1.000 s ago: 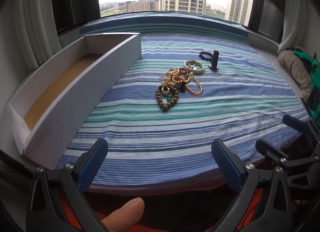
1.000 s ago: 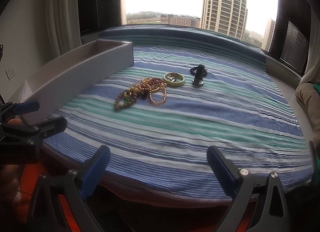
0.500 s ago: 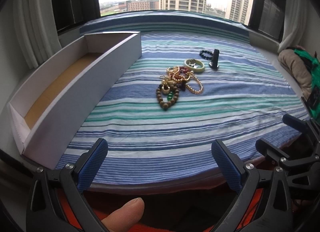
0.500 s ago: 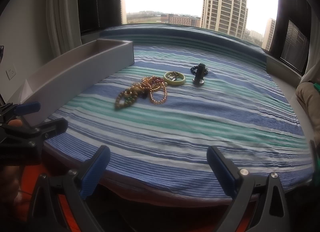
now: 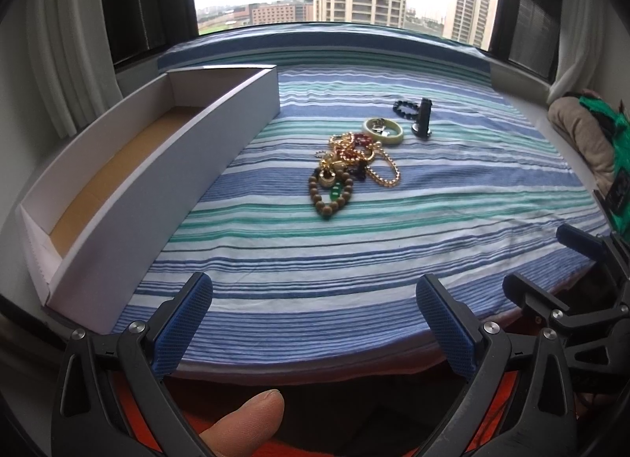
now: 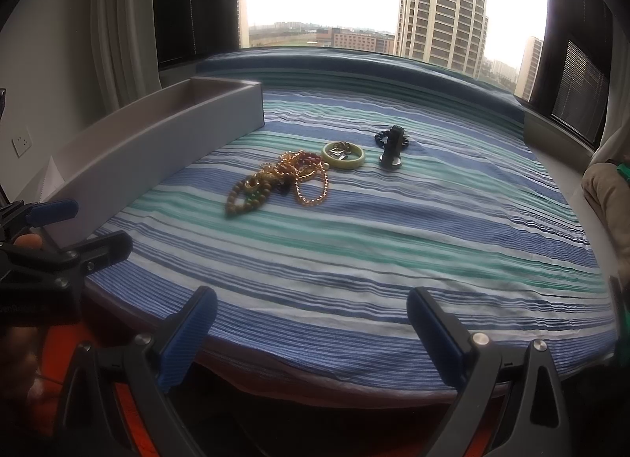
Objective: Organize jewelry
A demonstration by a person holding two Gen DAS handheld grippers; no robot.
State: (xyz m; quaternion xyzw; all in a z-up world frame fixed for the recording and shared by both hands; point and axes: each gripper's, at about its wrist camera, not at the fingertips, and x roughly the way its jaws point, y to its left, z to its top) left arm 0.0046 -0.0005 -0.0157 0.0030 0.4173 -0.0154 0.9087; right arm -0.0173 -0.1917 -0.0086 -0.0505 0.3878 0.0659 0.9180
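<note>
A tangled heap of jewelry [image 5: 346, 165] [image 6: 279, 181] lies mid-bed: wooden bead bracelet, gold chain, red beads, a green stone. Behind it sit a pale green bangle [image 5: 382, 130] [image 6: 343, 156] holding small metal pieces, a black bead bracelet [image 5: 405, 108] and a black clip-like piece [image 5: 423, 118] [image 6: 392, 148]. A long white box [image 5: 157, 165] [image 6: 157, 150] with a brown floor stands at the left. My left gripper [image 5: 315, 323] and right gripper [image 6: 313, 323] both hang open at the bed's near edge, holding nothing, well short of the jewelry.
The striped blue-green sheet [image 5: 354, 244] covers the bed up to the window ledge. A beige and green bundle [image 5: 586, 134] lies at the right edge. A thumb [image 5: 244, 425] shows at the bottom of the left wrist view. Curtains hang at both sides.
Both views have shifted only slightly; the grippers stay open and the jewelry has not moved.
</note>
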